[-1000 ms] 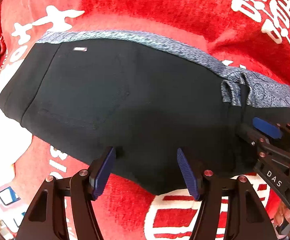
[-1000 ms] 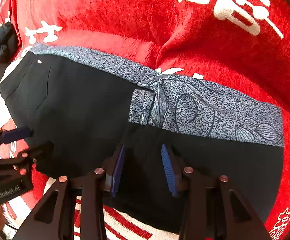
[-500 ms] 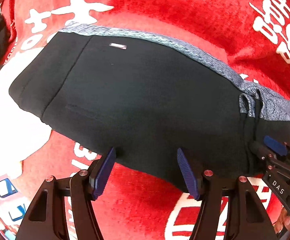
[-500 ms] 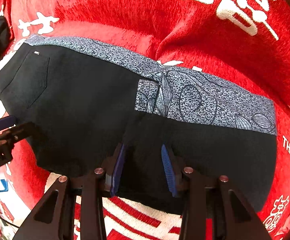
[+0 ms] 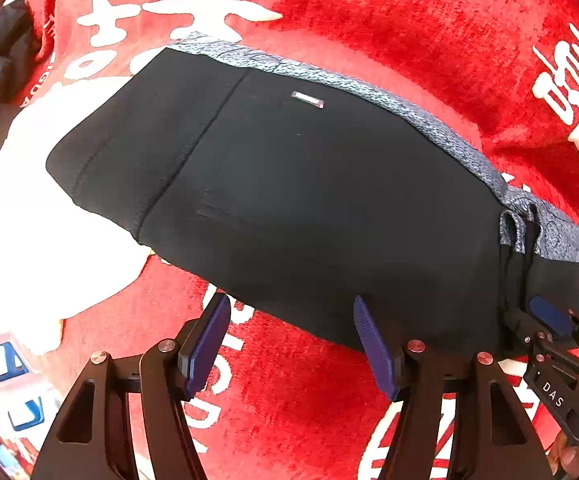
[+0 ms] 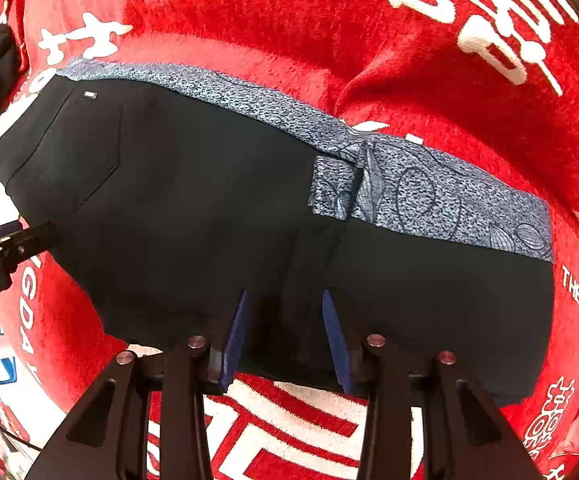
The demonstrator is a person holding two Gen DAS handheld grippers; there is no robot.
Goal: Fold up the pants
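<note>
On red blanket (image 5: 369, 20): black pants (image 5: 309, 208) folded, grey patterned waistband (image 6: 429, 196) showing

Black pants (image 5: 313, 208) (image 6: 209, 216), folded into a compact flat bundle. Grey-blue leaf-patterned band along the far edge, one short piece of it turned over onto the black. Back pocket with a small silver tag facing up at the left end.

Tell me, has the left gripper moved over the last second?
Yes. The left gripper has backed off toward the near side: the pants edge, earlier between its fingers, now lies beyond them, with red blanket showing between.
</note>
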